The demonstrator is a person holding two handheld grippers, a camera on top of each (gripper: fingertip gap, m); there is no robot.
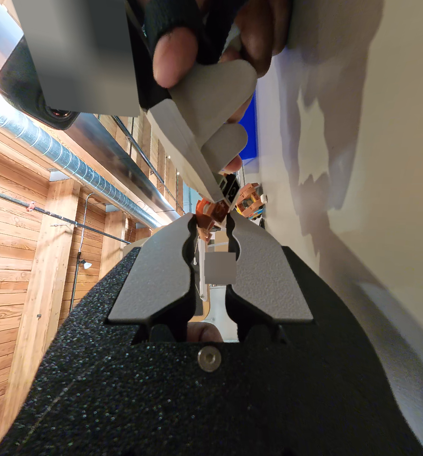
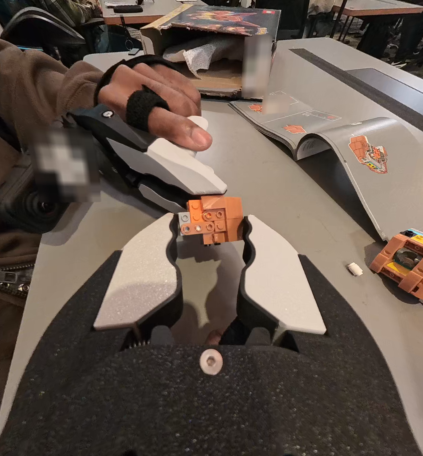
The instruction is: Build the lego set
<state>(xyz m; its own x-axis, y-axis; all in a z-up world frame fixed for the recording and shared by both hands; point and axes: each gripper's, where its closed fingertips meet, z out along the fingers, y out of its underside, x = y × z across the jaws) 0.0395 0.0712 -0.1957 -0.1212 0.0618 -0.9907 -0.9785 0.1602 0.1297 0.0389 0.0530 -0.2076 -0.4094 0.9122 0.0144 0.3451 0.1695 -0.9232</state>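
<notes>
Mid sub-assembly step, judging by the layout: small orange-brown brick cluster held up above the bench, both tools on it

Left gripper: jaws narrow, clamped on the cluster at the very tips. In right wrist view it comes in from upper left, tips touching the cluster's top edge, hand strapped to it

Right gripper: jaws part-open around the cluster, right finger touching its side; left finger close to the grey stud end, contact unclear. Can't tell if actually gripping or just bracketing

Left wrist view adds a black piece pinched at the right gripper's tip, pressed against the cluster's end. Probably the brick being seated now

Off to the right on the bench: larger brown-and-yellow hull section, small white piece just beside it, open instruction booklet behind, torn box at the far edge

Next move calls for: firm counter-hold from left, straight push along stud axis, no twist. Grip is at the tips only, so risk of cluster pivoting or popping out
</notes>
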